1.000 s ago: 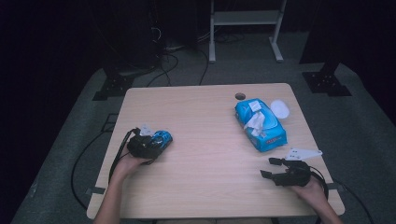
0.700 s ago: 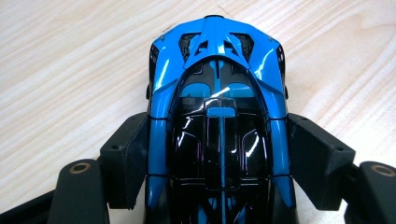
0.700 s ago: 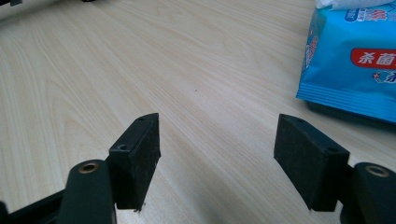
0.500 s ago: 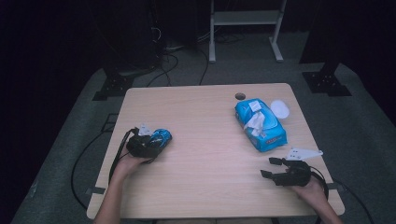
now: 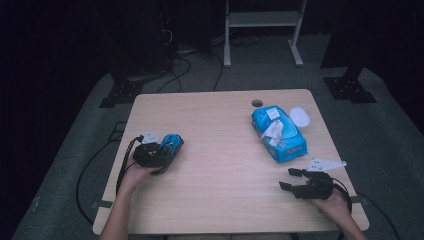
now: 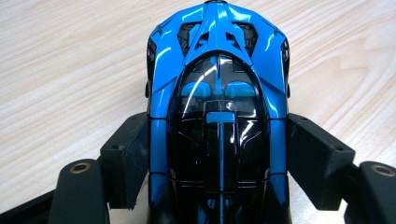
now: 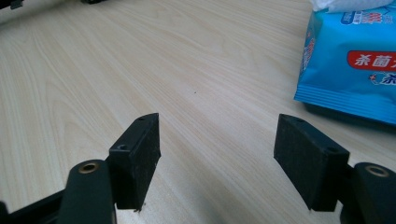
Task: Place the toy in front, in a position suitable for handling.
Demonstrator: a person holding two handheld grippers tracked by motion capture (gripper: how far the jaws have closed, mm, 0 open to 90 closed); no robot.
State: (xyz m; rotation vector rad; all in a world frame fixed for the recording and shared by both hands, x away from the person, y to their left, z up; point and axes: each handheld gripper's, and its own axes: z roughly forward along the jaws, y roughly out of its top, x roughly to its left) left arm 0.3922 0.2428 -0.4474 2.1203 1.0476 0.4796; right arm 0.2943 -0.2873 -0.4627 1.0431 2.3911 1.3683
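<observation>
A glossy blue and black toy car sits between the jaws of my left gripper, which presses on both its sides. In the high view that car rests on the table's left part with the left gripper around its rear. My right gripper lies low over the table near the front right, jaws wide apart with only bare wood between them. A blue pack of wet wipes with a white wipe sticking out lies at the right, seen close by in the right gripper view.
The light wooden table has a small round hole near its far edge. A white round lid lies beside the wipes pack. Cables trail off the table's left side. A stand's legs rise from the floor behind.
</observation>
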